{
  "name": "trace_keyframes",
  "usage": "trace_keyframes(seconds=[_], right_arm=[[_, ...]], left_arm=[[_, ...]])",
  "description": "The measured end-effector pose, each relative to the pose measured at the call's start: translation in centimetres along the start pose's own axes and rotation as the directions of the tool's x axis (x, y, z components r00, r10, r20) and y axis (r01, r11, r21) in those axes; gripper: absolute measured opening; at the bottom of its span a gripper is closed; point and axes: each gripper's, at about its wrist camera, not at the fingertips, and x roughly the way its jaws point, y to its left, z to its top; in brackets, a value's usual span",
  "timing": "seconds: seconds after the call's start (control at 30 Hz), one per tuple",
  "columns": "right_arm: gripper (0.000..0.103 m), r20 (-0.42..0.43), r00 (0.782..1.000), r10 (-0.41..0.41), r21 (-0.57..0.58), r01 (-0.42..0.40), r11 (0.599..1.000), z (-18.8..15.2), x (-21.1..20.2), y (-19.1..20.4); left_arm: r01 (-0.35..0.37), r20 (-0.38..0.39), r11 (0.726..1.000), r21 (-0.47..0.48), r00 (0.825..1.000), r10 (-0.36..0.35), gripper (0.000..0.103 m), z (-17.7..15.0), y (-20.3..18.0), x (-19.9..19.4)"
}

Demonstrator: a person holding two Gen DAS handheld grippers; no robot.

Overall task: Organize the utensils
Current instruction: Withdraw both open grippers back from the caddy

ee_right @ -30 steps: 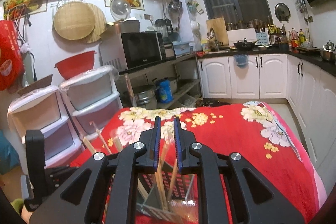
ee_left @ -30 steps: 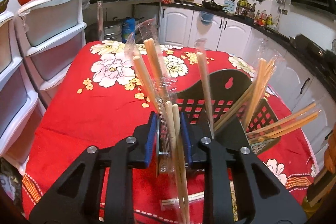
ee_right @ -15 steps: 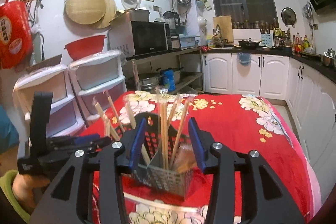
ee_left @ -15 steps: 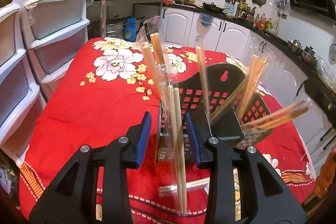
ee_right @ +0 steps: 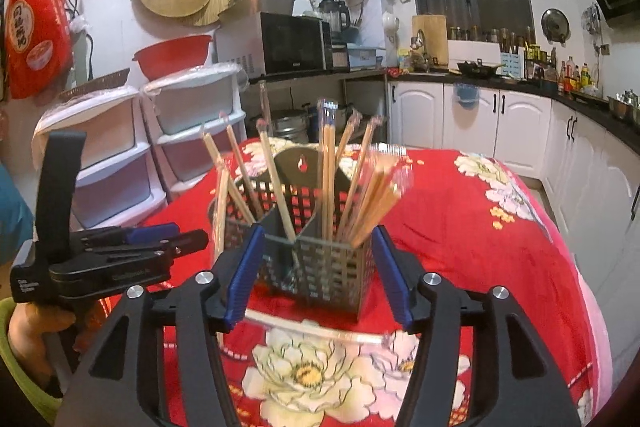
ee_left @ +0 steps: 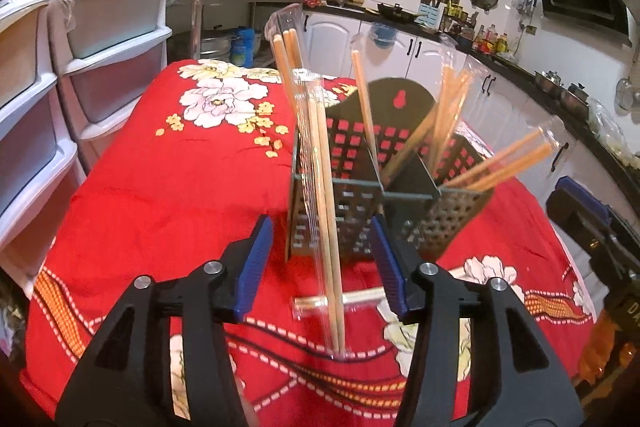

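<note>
Left gripper: jaws spread wide, nothing between the pads. One second ago they were pinched on a wrapped chopstick pair; half a second ago they were already parting. That released pair now stands steeply just in front of the utensil caddy, lower end on the tabletop, upper part leaning against the caddy's near-left corner. Whether it sits inside a compartment or only rests against the outer wall cannot be told from the left wrist view; the foot appears outside.

Right gripper: jaws also spread, empty. One second ago they were nearly closed low over the caddy; now they are open and farther from it. In the right wrist view the caddy sits just beyond the pads, with upright wrapped pairs in its compartments.

Another wrapped pair lies flat on the tabletop on the near side of the caddy, seen in the right wrist view as a pale strip under the caddy's front edge.

Beyond the caddy: red floral cloth, then white drawer units to its far left.

Judgement: both releases are complete, so this placement cycle is over. Remaining work is likely the flat pair, and possibly reseating the leaning one. Risk: the leaning pair could slide off if the caddy is nudged.
</note>
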Motion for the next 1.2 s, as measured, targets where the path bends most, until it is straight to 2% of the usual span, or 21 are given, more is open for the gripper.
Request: trace_keyframes(seconds=[0.13, 0.27, 0.47, 0.63, 0.8, 0.9, 1.03, 1.2], right_arm=[[0.057, -0.027, 1.0, -0.004, 0.001, 0.004, 1.0, -1.4, -0.3, 0.0], [0.062, -0.054, 0.999, -0.006, 0.013, 0.007, 1.0, -2.7, -0.3, -0.1], [0.074, -0.077, 0.997, -0.01, 0.028, 0.012, 1.0, -4.3, -0.6, -0.4], [0.081, -0.092, 0.996, -0.01, 0.029, 0.012, 1.0, -5.3, -0.8, -0.4], [0.086, -0.097, 0.995, -0.024, 0.006, 0.024, 1.0, -6.3, -0.9, -0.1], [0.088, -0.095, 0.995, -0.037, -0.005, 0.037, 0.999, -7.0, -1.1, 0.1], [0.09, -0.094, 0.994, -0.053, -0.016, 0.051, 0.999, -8.0, -1.1, 0.0], [0.094, -0.082, 0.994, -0.071, -0.018, 0.069, 0.997, -9.1, -1.4, -0.1]], left_arm=[[0.008, -0.005, 1.0, -0.007, 1.0, -0.008, 0.053, -1.1, 0.1, -0.4], [0.01, -0.015, 1.0, -0.004, 1.0, -0.01, 0.055, -2.2, 0.0, -0.6], [0.013, -0.03, 1.0, -0.012, 0.999, -0.013, 0.064, -4.0, 0.1, -0.9], [0.016, -0.038, 1.0, -0.017, 0.999, -0.016, 0.075, -5.4, 0.0, -1.2], [0.009, -0.028, 1.0, -0.012, 1.0, -0.01, 0.082, -6.4, 0.0, -1.6], [0.014, -0.01, 1.0, -0.01, 1.0, -0.014, 0.091, -6.9, 0.0, -2.0], [0.019, 0.032, 1.0, -0.013, 0.999, -0.019, 0.091, -7.6, 0.1, -2.5], [-0.01, 0.078, 1.0, 0.002, 0.997, 0.009, 0.091, -8.2, 0.0, -2.9]])
